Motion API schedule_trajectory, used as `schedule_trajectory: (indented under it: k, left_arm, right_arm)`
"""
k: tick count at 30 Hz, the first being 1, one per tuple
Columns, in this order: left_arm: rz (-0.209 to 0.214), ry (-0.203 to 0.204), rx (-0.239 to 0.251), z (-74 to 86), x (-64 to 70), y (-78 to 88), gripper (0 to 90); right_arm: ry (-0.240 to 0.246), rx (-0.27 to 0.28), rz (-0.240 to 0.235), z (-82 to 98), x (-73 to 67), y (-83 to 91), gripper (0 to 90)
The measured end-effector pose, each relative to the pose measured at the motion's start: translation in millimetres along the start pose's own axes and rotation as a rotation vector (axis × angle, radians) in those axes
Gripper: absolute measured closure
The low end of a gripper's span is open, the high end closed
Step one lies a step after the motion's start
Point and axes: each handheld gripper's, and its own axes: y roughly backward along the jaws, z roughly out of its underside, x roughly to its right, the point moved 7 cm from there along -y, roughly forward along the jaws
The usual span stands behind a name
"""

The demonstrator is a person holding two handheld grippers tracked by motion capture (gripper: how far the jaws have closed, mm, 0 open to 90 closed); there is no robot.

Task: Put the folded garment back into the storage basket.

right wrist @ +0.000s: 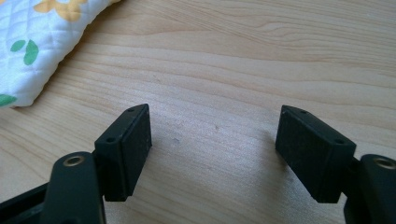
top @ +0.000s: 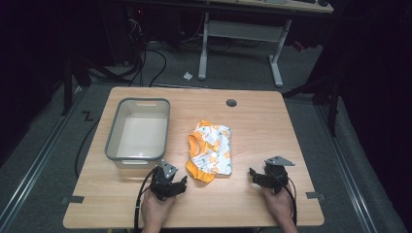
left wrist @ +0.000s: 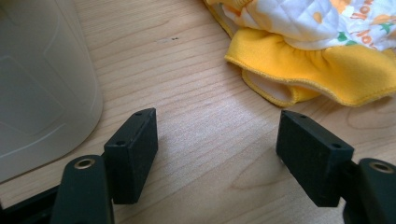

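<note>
A crumpled white garment with orange trim and a printed pattern [top: 210,150] lies in the middle of the wooden table [top: 257,121]. To its left stands an empty grey plastic bin [top: 139,130]. My left gripper [top: 171,180] rests near the front edge, just below the bin and left of the garment's orange hem [left wrist: 317,70], jaws open with nothing between them. The bin's wall [left wrist: 42,88] is close on its left. My right gripper [top: 265,175] sits open on the table right of the garment [right wrist: 42,42], holding nothing.
A round cable hole [top: 231,103] is in the table's far side. Beyond the table are a white desk frame [top: 240,39] and cables on the dark floor. Bare wood lies to the right of the garment.
</note>
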Motion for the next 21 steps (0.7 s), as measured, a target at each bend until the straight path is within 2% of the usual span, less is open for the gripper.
schedule_trajectory:
  k: [21]
  left_arm:
    - [0.006, 0.000, -0.001, 0.1, 0.2, 0.1, 29.3]
  right_arm:
    - [-0.002, 0.001, 0.002, -0.3, 0.0, -0.3, 27.2]
